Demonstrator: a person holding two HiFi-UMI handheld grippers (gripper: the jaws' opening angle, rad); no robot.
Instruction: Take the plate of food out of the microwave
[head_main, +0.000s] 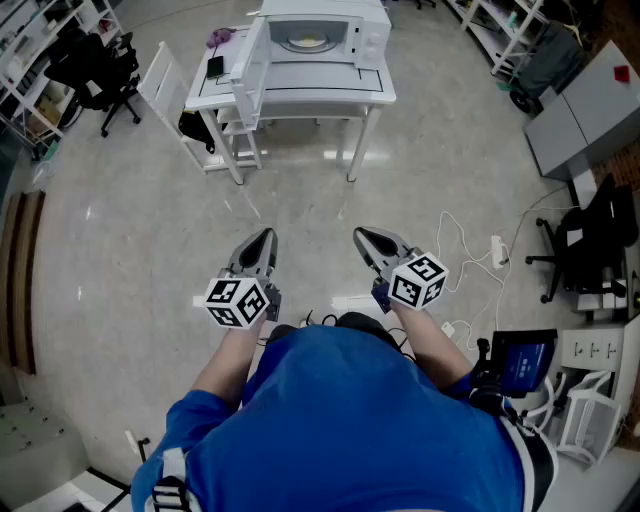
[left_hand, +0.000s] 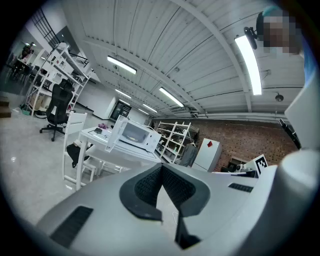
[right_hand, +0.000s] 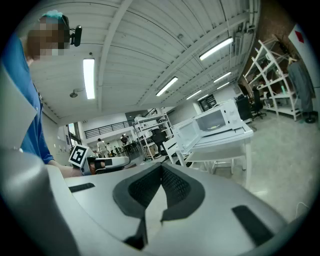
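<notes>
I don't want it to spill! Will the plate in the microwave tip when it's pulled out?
The plate looks flat and wide, so it probably won't tip. Its food might slide if it tilts.

White microwave (head_main: 372, 40), white table (head_main: 290, 97), blue shirt (head_main: 350, 420), grey floor (head_main: 130, 230).

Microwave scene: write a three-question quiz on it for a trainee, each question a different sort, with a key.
1. Multiple choice: where is the plate of food? A inside the microwave; B on the floor; C in a gripper.
2. True or false: the microwave door is shut.
3. Fill in: the left gripper and right gripper are both shut and hold ____.
Key: 1 A; 2 false, it stands open; 3 nothing.
</notes>
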